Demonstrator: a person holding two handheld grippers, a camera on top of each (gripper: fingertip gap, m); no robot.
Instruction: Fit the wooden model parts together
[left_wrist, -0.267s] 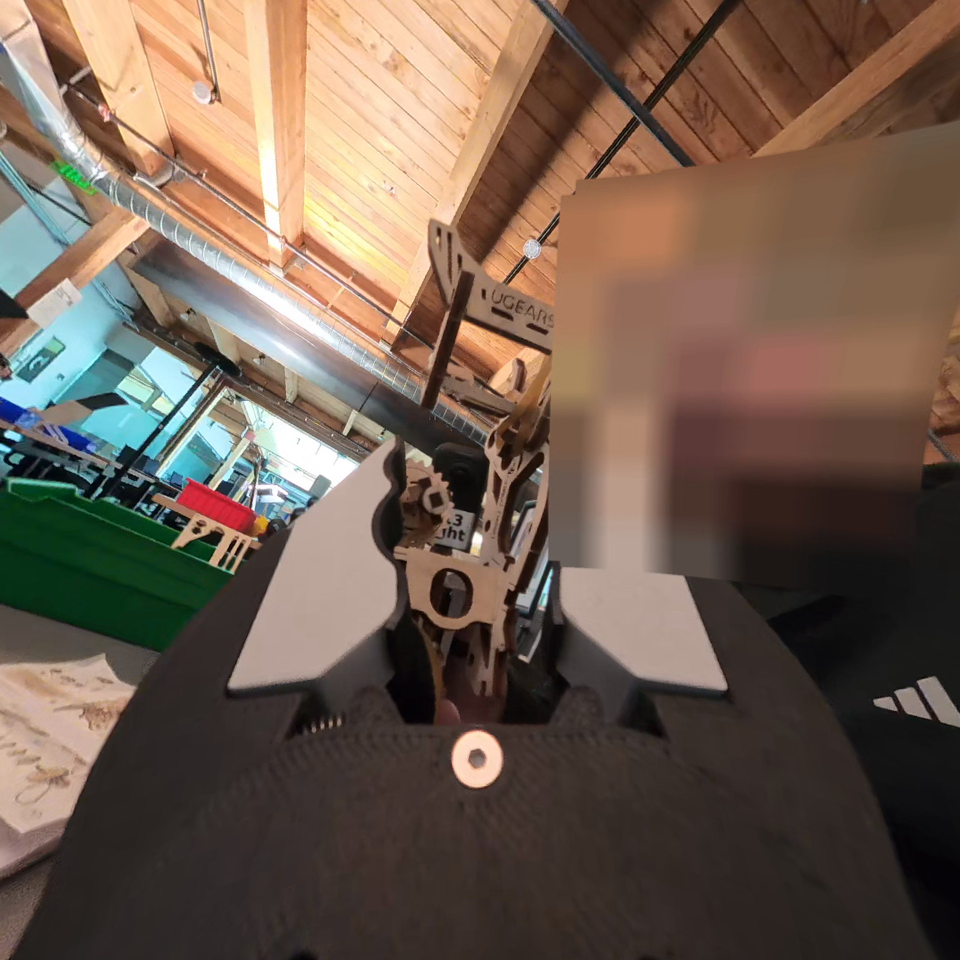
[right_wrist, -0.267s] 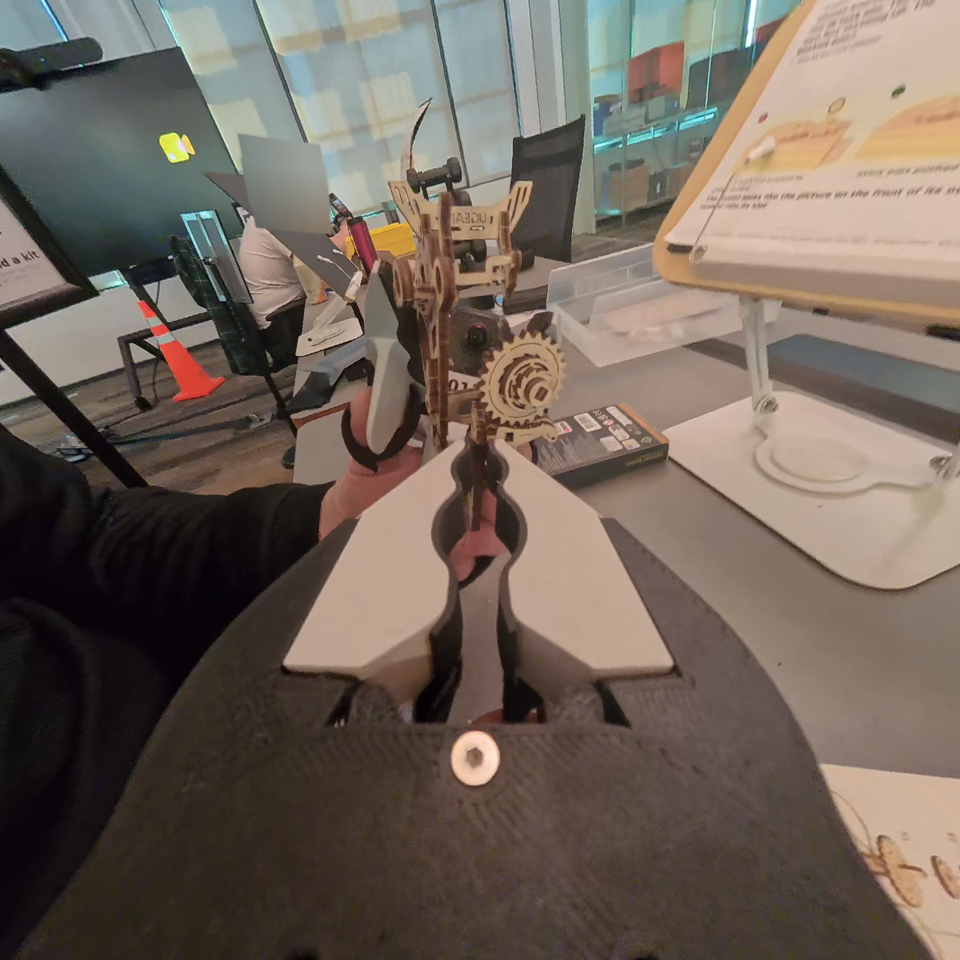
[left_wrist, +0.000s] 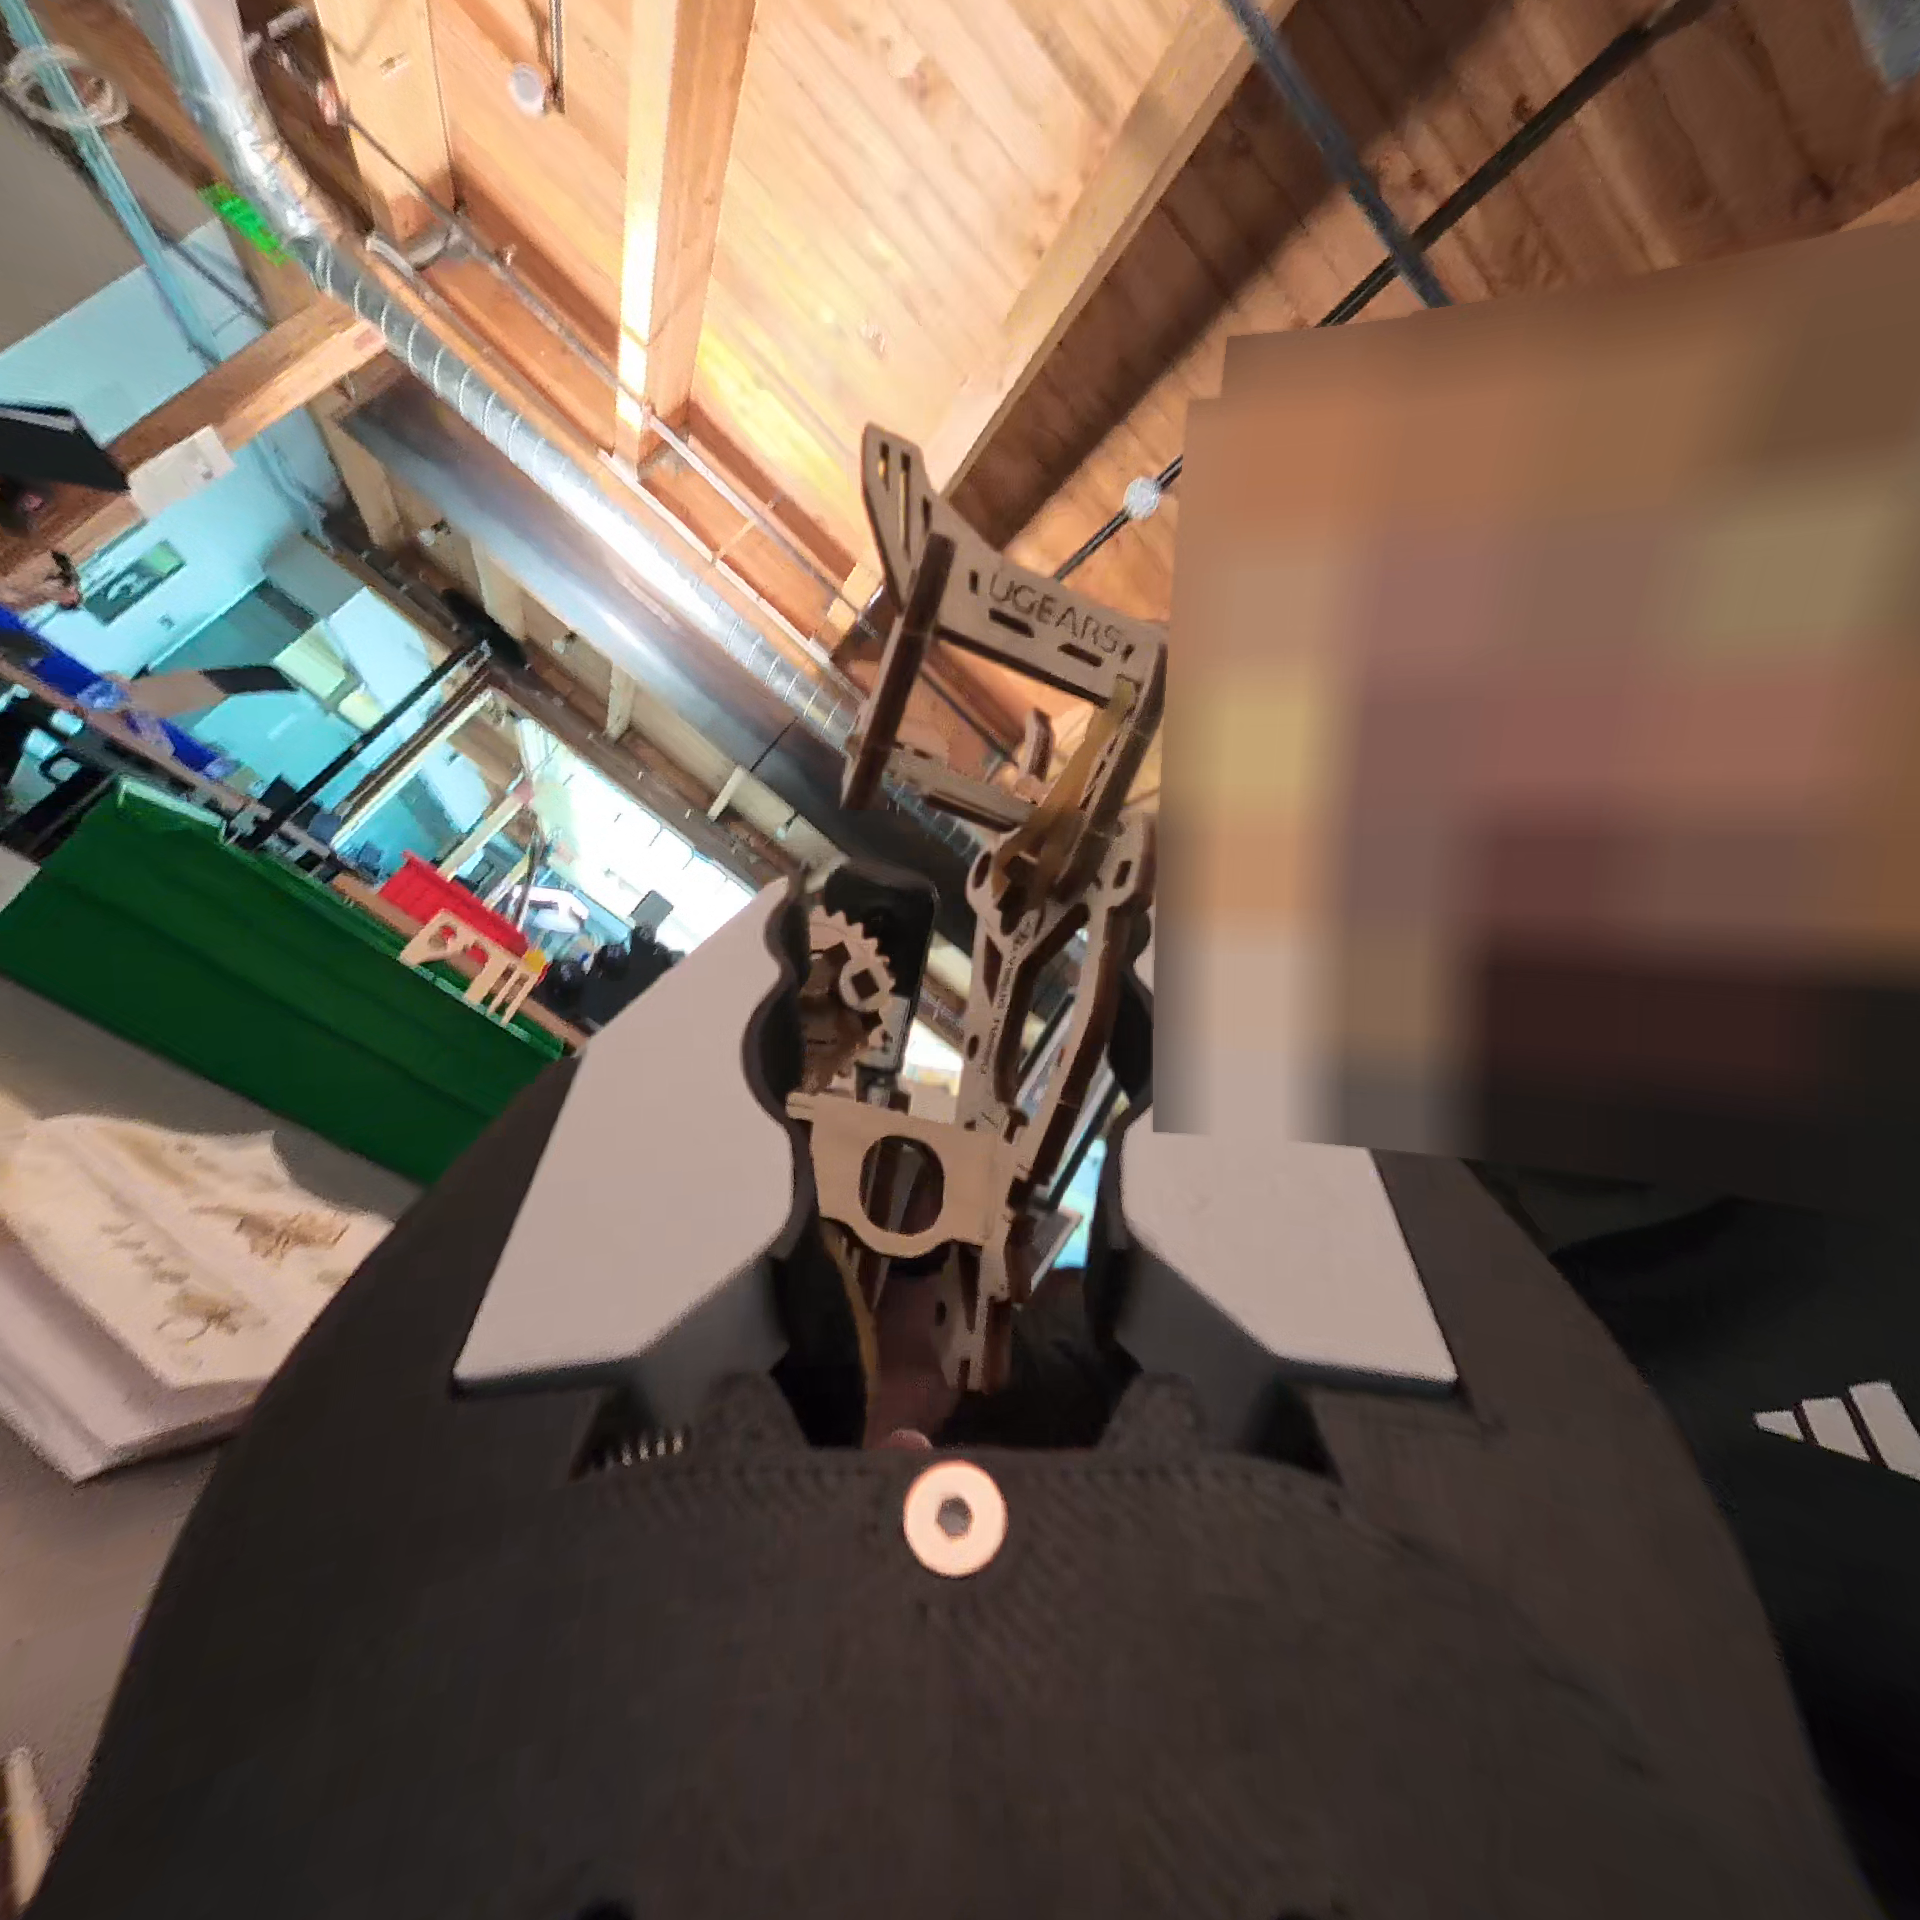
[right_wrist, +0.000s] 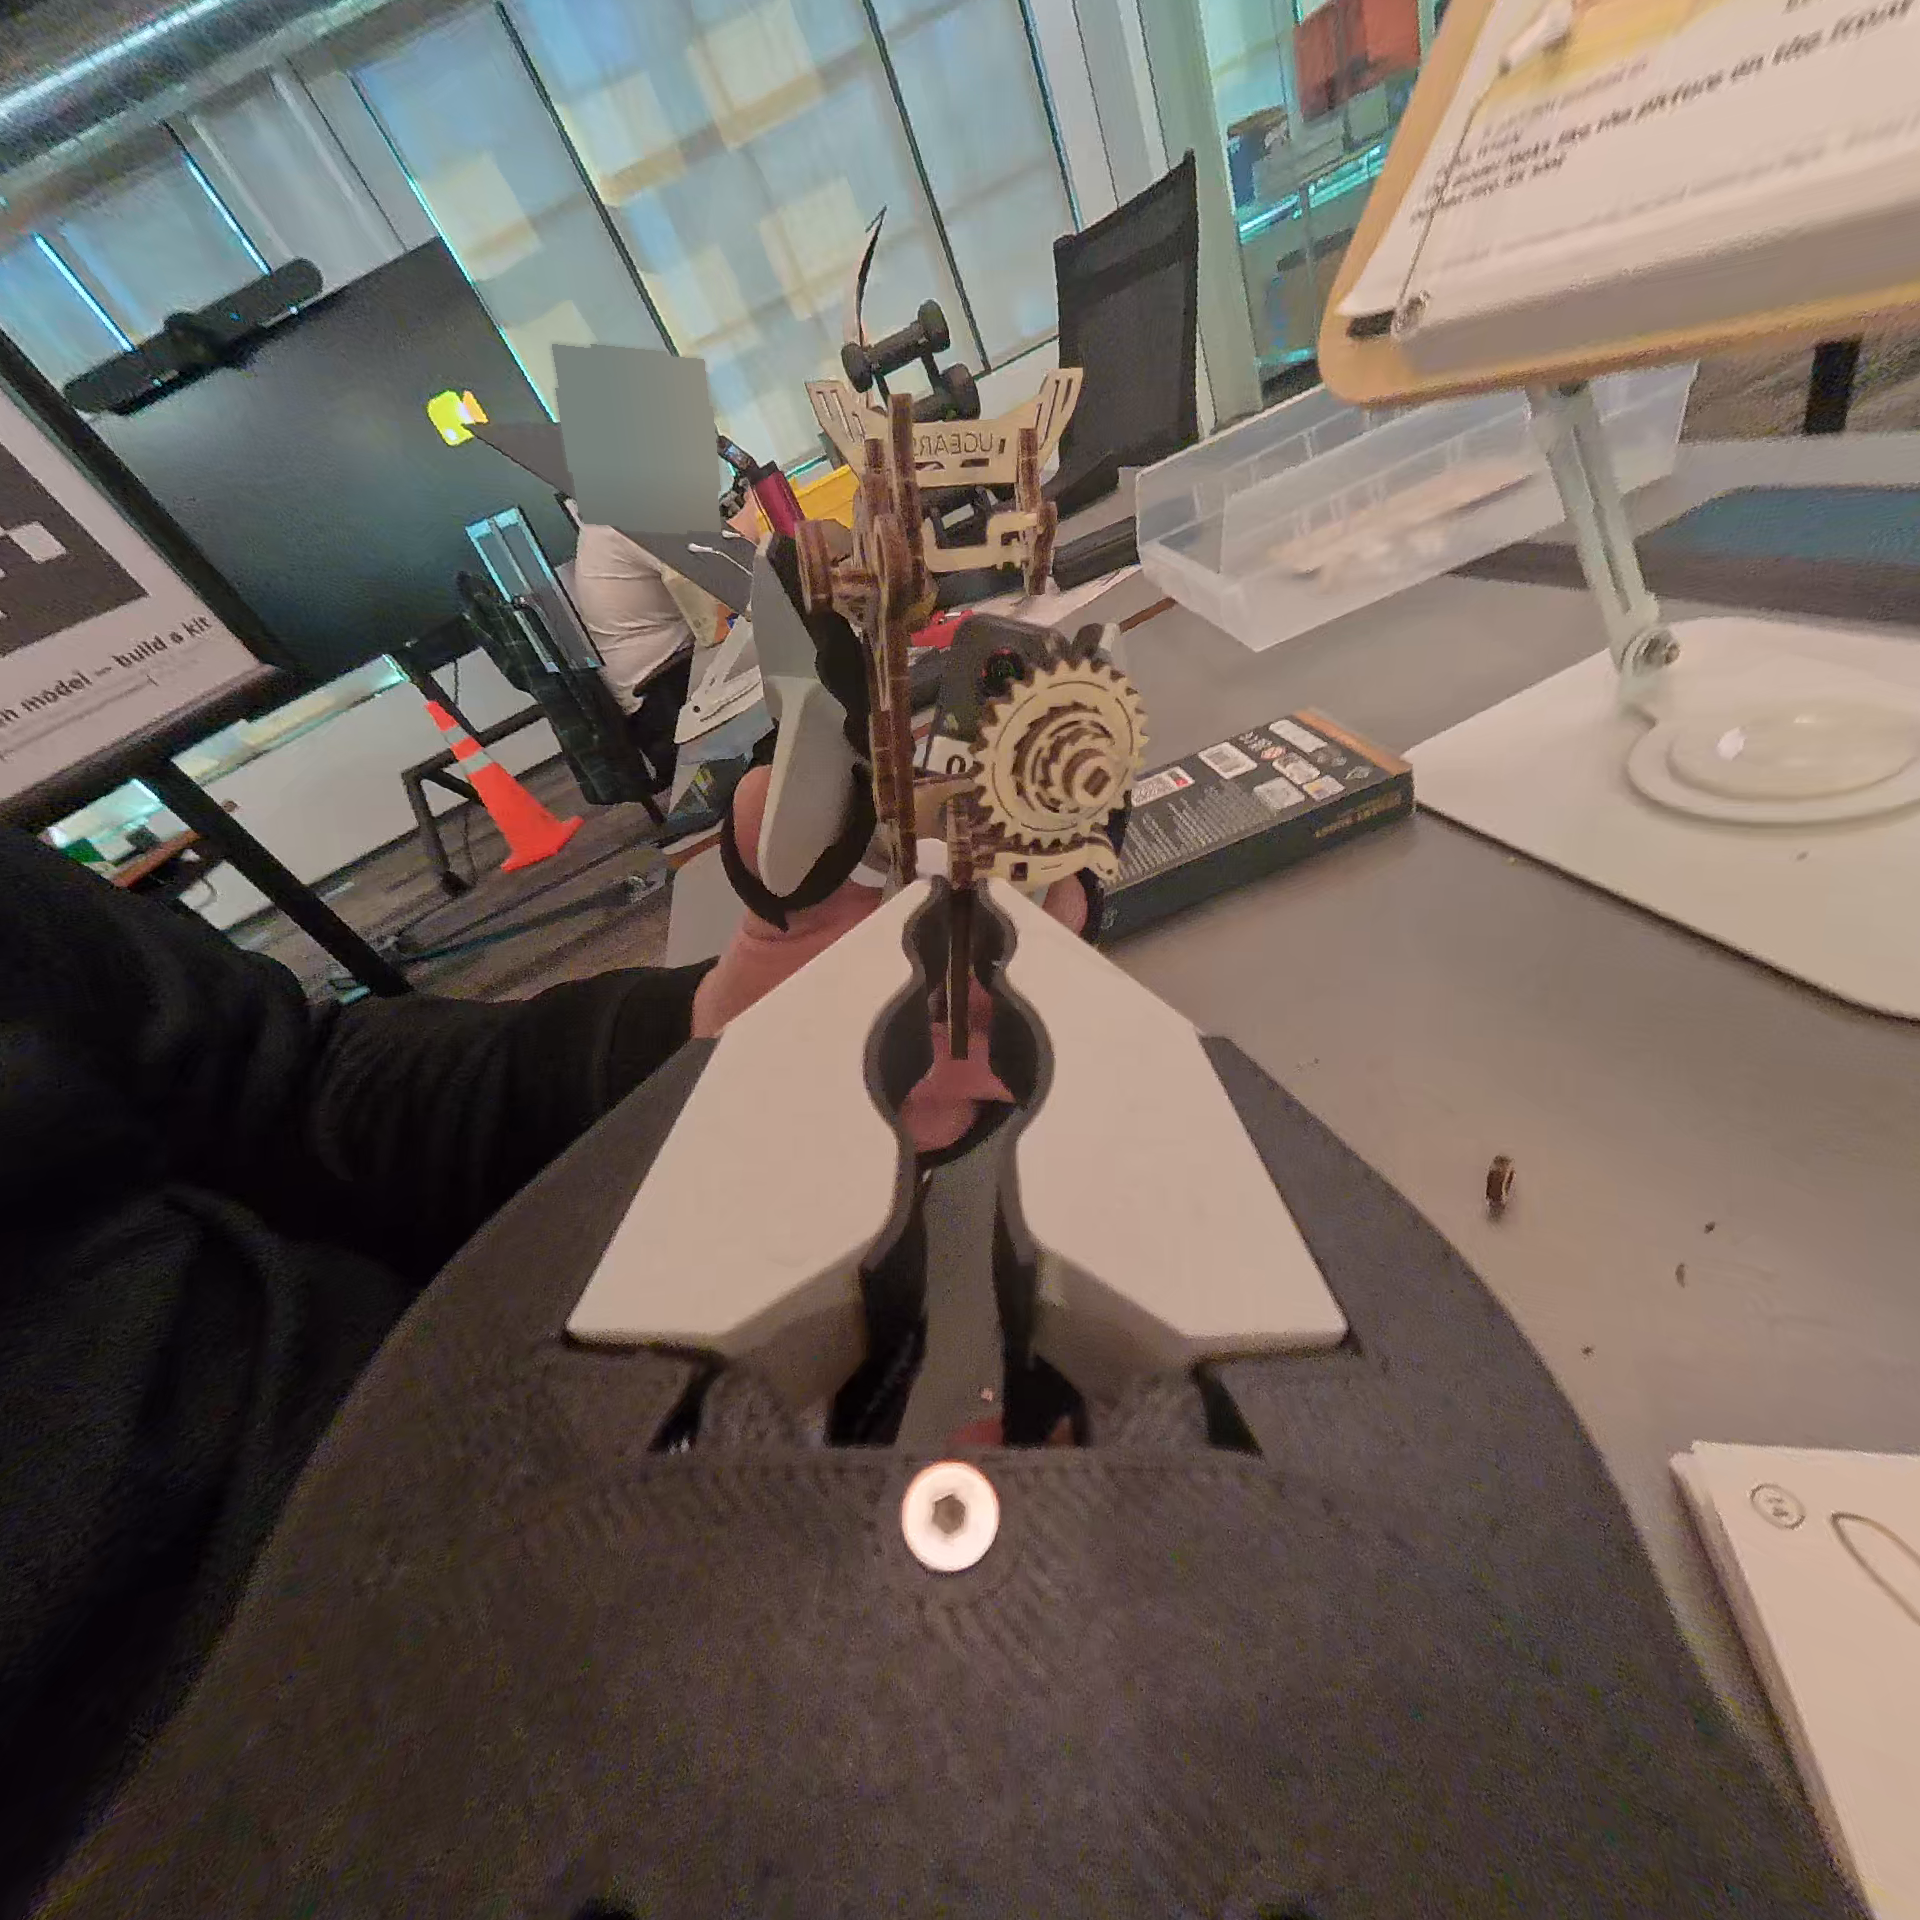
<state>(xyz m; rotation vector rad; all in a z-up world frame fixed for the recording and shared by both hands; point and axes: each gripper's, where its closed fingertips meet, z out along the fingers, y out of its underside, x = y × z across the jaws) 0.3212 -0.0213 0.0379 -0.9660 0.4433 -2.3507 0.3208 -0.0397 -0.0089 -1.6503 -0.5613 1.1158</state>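
The wooden model (left_wrist: 997, 1039), a tall laser-cut frame with a crossbar on top, stands between the fingers of my left gripper (left_wrist: 956, 987), which is shut on its lower frame. A small cogwheel (left_wrist: 852, 956) shows beside its left finger. In the right wrist view the model (right_wrist: 894, 644) rises ahead. My right gripper (right_wrist: 958, 899) is shut on a thin wooden strip that carries a large gear part (right_wrist: 1060, 769), held against the model's right side. The left gripper (right_wrist: 800, 748) shows behind the model, with a hand below it.
A green bin (left_wrist: 208, 966) and instruction sheets (left_wrist: 156, 1278) lie at the left. On the grey table (right_wrist: 1455, 1039) are a dark box (right_wrist: 1257, 800), a clear tray (right_wrist: 1351, 499), a book stand's white base (right_wrist: 1714, 883), a small loose wooden piece (right_wrist: 1497, 1182) and paper (right_wrist: 1829, 1621). Left tips to right tips: about 5 cm.
The left gripper has tilted a little with the model in it, so the room behind has shifted. The right gripper keeps the gear part at the model's side.
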